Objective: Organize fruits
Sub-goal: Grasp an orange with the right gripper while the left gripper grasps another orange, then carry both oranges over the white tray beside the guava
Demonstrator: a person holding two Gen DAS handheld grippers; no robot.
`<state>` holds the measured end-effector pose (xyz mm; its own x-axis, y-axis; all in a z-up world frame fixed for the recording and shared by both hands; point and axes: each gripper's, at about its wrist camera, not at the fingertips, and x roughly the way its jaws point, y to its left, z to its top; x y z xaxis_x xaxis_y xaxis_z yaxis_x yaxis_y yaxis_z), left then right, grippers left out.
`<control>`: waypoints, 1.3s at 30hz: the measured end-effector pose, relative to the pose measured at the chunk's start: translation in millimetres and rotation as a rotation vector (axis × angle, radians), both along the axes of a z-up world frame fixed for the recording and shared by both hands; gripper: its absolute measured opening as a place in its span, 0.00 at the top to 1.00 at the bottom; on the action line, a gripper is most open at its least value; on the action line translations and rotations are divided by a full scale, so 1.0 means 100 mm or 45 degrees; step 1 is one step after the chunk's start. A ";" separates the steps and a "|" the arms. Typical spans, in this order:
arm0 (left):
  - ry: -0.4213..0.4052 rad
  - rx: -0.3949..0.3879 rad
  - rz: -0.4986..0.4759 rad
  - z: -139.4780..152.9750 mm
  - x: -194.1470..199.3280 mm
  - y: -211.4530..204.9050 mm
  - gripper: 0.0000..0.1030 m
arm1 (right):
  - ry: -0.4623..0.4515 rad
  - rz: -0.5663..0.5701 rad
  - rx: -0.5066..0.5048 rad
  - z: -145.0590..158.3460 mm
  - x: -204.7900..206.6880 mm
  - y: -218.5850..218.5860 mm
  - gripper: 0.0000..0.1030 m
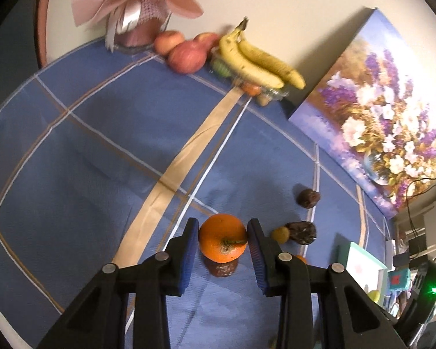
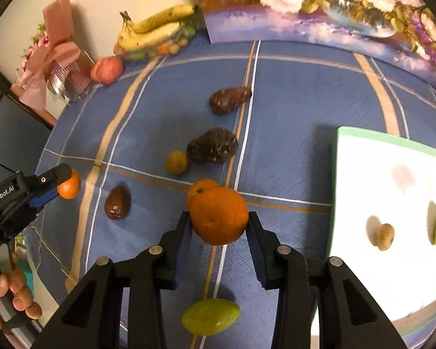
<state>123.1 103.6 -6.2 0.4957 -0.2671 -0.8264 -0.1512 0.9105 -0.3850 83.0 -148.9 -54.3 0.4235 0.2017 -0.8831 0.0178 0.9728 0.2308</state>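
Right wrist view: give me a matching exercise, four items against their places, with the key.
Items:
1. bananas
2. green fruit
3. small tan fruit
4. large orange

Places:
A. on the white board
B. between the right gripper pads
C. on the blue cloth below the gripper, nearest the camera
D. at the far wall, on top of a clear tray of fruit

Pairs: 1-D, 2-C, 3-A, 4-B

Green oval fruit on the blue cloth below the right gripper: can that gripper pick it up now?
Probably not yet: the right gripper is shut on a round orange. The green oval fruit lies unobstructed.
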 end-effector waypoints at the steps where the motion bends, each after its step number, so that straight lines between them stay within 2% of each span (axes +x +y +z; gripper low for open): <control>1: -0.011 0.003 -0.007 0.03 -0.02 -0.01 0.65 | -0.010 0.002 -0.006 0.03 -0.03 -0.01 0.62; 8: -0.066 0.039 -0.049 0.17 -0.07 -0.15 0.65 | -0.059 -0.006 0.002 0.21 -0.11 -0.07 0.62; 24: -0.077 0.093 -0.180 0.18 -0.11 -0.62 0.65 | -0.035 -0.099 0.020 0.22 -0.17 -0.42 0.62; 29: -0.078 0.107 -0.259 0.18 -0.15 -0.87 0.65 | -0.028 -0.182 0.019 0.24 -0.21 -0.70 0.62; 39: -0.071 0.103 -0.517 0.15 -0.31 -1.63 0.65 | -0.025 -0.389 0.006 0.25 -0.41 -1.42 0.62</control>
